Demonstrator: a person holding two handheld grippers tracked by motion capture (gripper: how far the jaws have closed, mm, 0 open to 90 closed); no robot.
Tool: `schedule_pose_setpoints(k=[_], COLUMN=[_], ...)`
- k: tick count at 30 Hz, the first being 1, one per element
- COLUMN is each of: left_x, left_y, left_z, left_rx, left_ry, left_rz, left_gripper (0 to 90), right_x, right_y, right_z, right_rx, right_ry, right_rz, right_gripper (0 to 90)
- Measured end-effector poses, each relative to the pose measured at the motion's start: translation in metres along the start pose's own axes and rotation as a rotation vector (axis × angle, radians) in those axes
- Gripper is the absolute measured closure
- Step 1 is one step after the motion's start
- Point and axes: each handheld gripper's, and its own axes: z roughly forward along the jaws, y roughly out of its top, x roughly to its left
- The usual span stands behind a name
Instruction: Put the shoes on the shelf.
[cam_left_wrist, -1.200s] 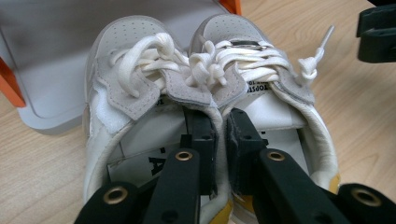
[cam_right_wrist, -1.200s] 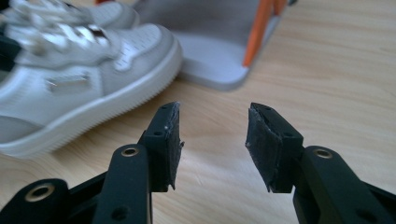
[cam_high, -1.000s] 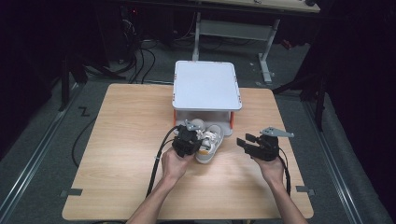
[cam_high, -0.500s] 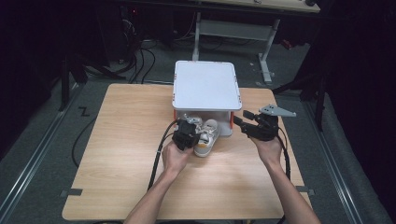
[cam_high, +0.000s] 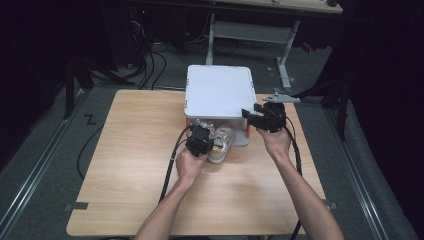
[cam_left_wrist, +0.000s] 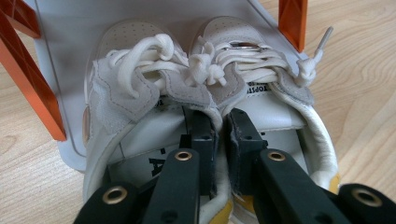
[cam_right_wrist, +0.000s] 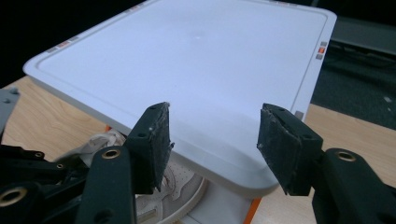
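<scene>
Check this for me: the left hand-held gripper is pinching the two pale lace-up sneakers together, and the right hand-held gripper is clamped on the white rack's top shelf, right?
Not quite. The left hand-held gripper does pinch the pale lace-up sneakers together, but the right hand-held gripper is open, jaws apart in front of the white rack's top shelf, gripping nothing, as the right gripper view shows.

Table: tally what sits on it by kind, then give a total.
Shoes: 2
Shelf rack: 1
Total: 3
</scene>
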Motion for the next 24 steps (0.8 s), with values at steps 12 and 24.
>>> schedule_pose_setpoints(k=[12, 24], left_x=[0.001, -0.001], left_y=[0.010, 0.009], left_z=[0.011, 0.018], left_rx=[-0.017, -0.019], left_ry=[0.048, 0.069], left_rz=[-0.024, -0.003], left_gripper=[82.2, 68.2], right_x=[0.007, 0.009], right_y=[0.009, 0.010], right_z=[0.029, 0.034], right_rx=[0.032, 0.027], right_ry=[-0.051, -0.052], right_rz=[-0.026, -0.047], right_gripper=[43.1, 43.0])
